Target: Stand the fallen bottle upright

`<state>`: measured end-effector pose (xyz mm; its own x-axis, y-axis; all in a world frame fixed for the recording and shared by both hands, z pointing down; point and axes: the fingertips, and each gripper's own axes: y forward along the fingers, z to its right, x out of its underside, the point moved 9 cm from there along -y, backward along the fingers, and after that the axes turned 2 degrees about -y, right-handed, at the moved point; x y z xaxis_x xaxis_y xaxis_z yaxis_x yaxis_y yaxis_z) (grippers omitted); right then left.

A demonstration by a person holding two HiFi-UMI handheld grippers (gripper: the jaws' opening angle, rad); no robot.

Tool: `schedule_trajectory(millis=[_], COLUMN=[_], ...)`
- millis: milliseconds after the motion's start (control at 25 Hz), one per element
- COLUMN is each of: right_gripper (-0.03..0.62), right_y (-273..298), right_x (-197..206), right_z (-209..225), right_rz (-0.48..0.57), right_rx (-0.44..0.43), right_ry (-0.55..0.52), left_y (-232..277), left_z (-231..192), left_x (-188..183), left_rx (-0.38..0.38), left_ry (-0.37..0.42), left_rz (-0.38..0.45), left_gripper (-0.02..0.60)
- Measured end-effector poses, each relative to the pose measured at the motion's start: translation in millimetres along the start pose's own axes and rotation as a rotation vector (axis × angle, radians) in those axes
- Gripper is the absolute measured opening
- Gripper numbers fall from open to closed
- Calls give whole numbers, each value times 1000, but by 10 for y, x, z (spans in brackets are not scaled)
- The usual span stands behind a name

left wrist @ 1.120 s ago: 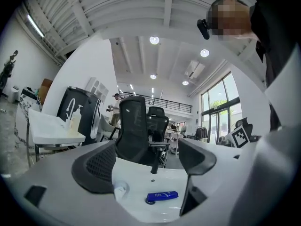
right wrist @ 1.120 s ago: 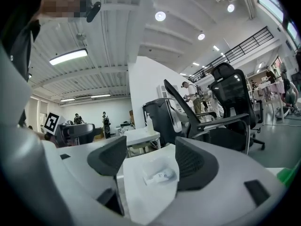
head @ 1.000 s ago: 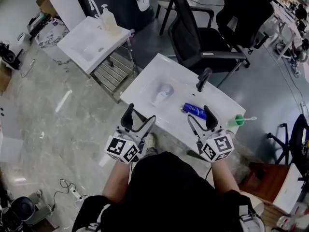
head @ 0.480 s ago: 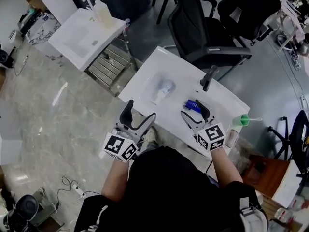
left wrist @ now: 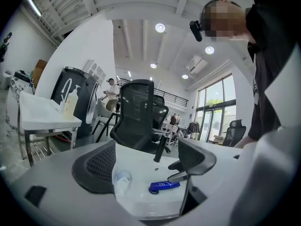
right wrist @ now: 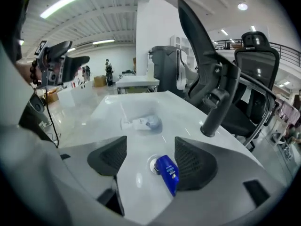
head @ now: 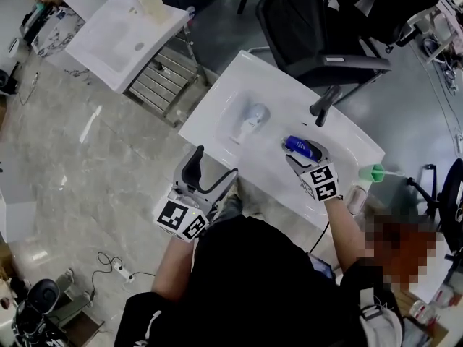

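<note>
- The blue bottle (head: 297, 145) lies on its side on the white washbasin top (head: 217, 132), near the edge closest to the person and just in front of the black faucet (head: 325, 105).
- In the right gripper view the blue bottle (right wrist: 168, 173) points along the gap between the two jaws, one end toward the camera.
- The right gripper (head: 309, 157) is lowered over the bottle with its jaws spread to either side of it. The bottle sits hard by the right-hand jaw and well clear of the other. It may be touching that jaw, though the wide-angle view does not settle it.
- From the right gripper (right wrist: 150, 159) the faucet (right wrist: 218, 102) stands beyond and to the right of the bottle.
- A small white bottle (head: 249, 118) lies on its side in the bowl of the basin, farther from the person and apart from the blue one.
- A green cup (head: 374, 172) stands at the right end of the basin top.
- The left gripper (head: 210, 172) is held off the near edge of the basin, over the grey floor (head: 87, 157), with its jaws wide apart. Between the jaws, the left gripper (left wrist: 146, 161) looks at the blue bottle (left wrist: 164, 186), far off on the basin top.
- A black office chair (head: 318, 35) stands behind the basin.
- A second white washbasin (head: 123, 35) stands to the far left.
</note>
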<state>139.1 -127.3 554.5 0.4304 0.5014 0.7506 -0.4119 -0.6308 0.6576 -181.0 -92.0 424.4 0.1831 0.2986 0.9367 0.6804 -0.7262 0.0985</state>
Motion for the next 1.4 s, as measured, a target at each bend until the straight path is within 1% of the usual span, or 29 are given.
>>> schedule_trajectory(millis=[120, 320, 440, 520, 640, 720, 840, 960, 1080, 1160, 1400], right_gripper=[330, 328, 327, 327, 328, 328, 325, 320, 303, 273, 271], right_y=[205, 567, 701, 783, 910, 976, 1017, 1049, 1067, 1076, 1079], right_x=[193, 515, 682, 763, 848, 909, 916, 897, 890, 877, 888], right_z=[37, 146, 187, 207, 257, 279, 309, 302, 301, 298, 238], right_rz=[-126, -346, -430, -478, -563, -614, -645, -667, -700, -710, -724], right_rx=[-2, 8, 17, 14, -3, -26, -56, -87, -125, -142, -133], right_ry=[-57, -200, -221, -259, -335, -358, -371, -371, -355, -352, -337], left_y=[-35, -11, 15, 31, 54, 74, 126, 186, 263, 311, 380], left_z=[-14, -111, -195, -277, -427, -516, -637, -767, -839, -871, -952], left_x=[31, 69, 97, 73, 26, 0, -44, -67, -82, -78, -19], left_rx=[9, 16, 18, 22, 26, 31, 45, 65, 97, 117, 139], left_ry=[-13, -32, -41, -42, -40, -40, -30, -38, -44, -50, -73], left_rz=[-18, -39, -56, -63, -71, -80, -90, -104, -118, -125, -160], left_gripper=[416, 416, 416, 416, 416, 416, 416, 416, 416, 416, 416])
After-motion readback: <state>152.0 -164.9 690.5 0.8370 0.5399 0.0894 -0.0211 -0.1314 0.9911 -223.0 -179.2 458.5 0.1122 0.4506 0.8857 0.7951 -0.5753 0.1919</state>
